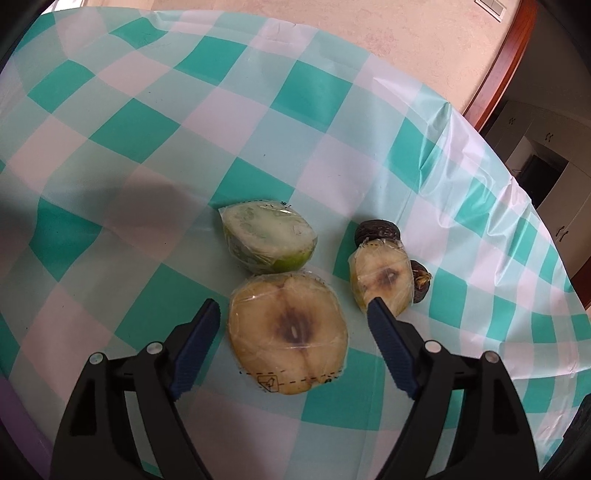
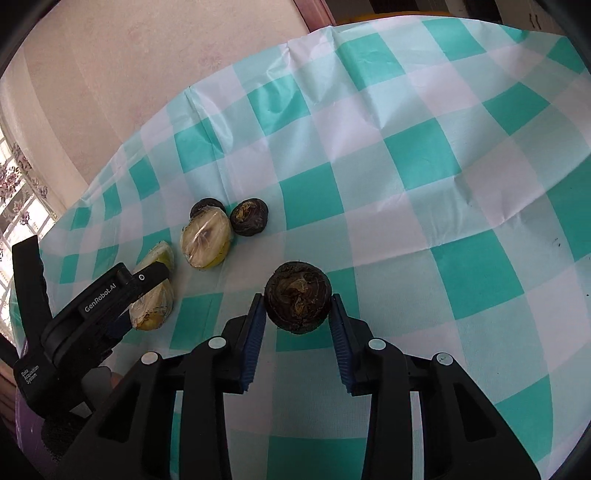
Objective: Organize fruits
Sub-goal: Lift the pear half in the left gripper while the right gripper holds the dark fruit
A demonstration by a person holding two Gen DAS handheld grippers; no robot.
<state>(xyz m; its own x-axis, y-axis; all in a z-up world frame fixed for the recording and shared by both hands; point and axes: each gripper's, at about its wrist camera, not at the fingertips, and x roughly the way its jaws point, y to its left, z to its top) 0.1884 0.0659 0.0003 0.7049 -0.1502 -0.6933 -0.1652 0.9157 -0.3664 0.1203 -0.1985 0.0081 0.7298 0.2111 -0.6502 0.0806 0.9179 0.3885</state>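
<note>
Checkered teal cloth is covering the table [image 1: 147,122]. From the left wrist, the left gripper [image 1: 293,321] is standing wide apart around a film-wrapped pear half [image 1: 288,332], likely soft and slippery, best taken at its rind. From the right wrist, the right gripper [image 2: 298,302] is flanking a dark round fruit [image 2: 297,295], looking firm and light; whether it is clamping it is unclear.

Checked cloth, wall and room beyond

A teal-and-white checked tablecloth [image 1: 207,122] covers the surface, creased and wrinkled along its far edge, where it hangs over. Behind that edge stands a pale pink patterned wall [image 1: 406,33]. A reddish-brown wooden frame [image 1: 498,62] borders the wall, with grey cabinets [image 1: 535,147] past it. A bright window with floral lace [image 2: 18,192] shows beyond the surface's left edge.
</note>
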